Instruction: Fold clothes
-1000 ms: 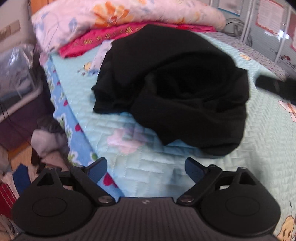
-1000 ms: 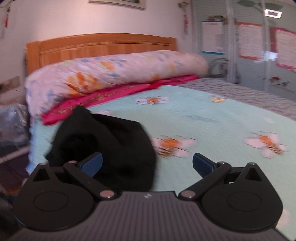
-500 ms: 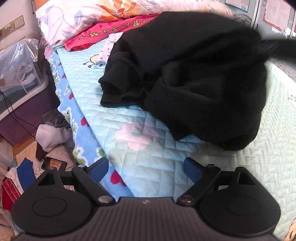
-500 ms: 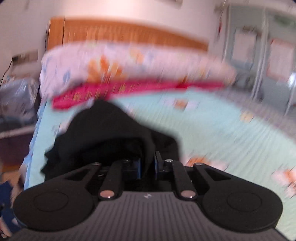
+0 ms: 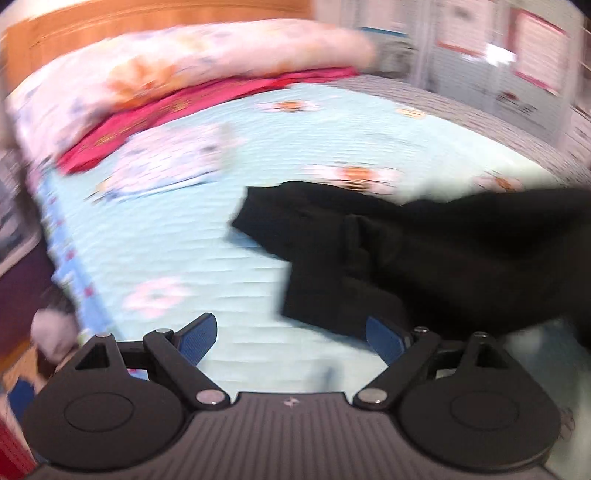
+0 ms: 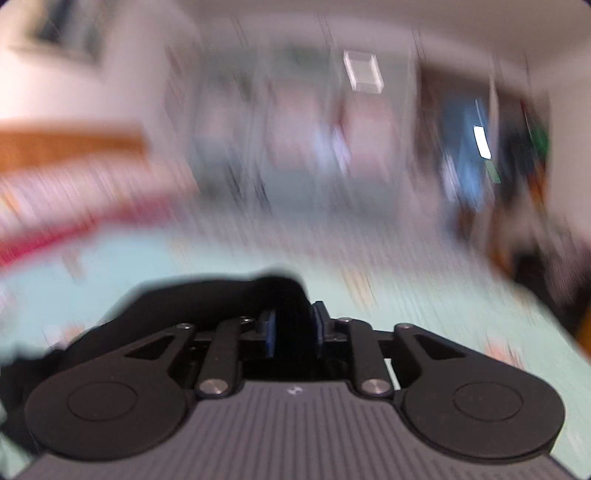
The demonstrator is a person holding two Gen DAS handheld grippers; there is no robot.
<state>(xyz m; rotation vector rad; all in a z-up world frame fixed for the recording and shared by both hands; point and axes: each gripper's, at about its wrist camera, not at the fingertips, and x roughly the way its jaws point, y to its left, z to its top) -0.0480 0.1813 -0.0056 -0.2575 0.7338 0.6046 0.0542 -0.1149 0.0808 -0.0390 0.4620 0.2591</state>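
A black garment (image 5: 424, 254) lies stretched across the right half of the left wrist view, on a light blue quilted bedspread (image 5: 177, 236). My left gripper (image 5: 291, 336) hangs open just in front of the garment's near edge, with nothing between its blue pads. In the right wrist view, which is heavily blurred, my right gripper (image 6: 293, 326) is shut on a fold of the same black garment (image 6: 207, 299). The cloth trails off to the left from the jaws and is lifted above the bed.
A rolled floral quilt (image 5: 177, 66) and a pink cloth (image 5: 192, 107) lie at the head of the bed below a wooden headboard (image 5: 110, 26). A pale patterned cloth (image 5: 170, 162) lies on the bedspread. Loose clothes (image 5: 51, 332) sit on the floor by the bed's left edge.
My right gripper shut on the black garment and has swung it up and to the right. The garment has been dragged from a heap into a stretched shape. My left gripper stayed open.
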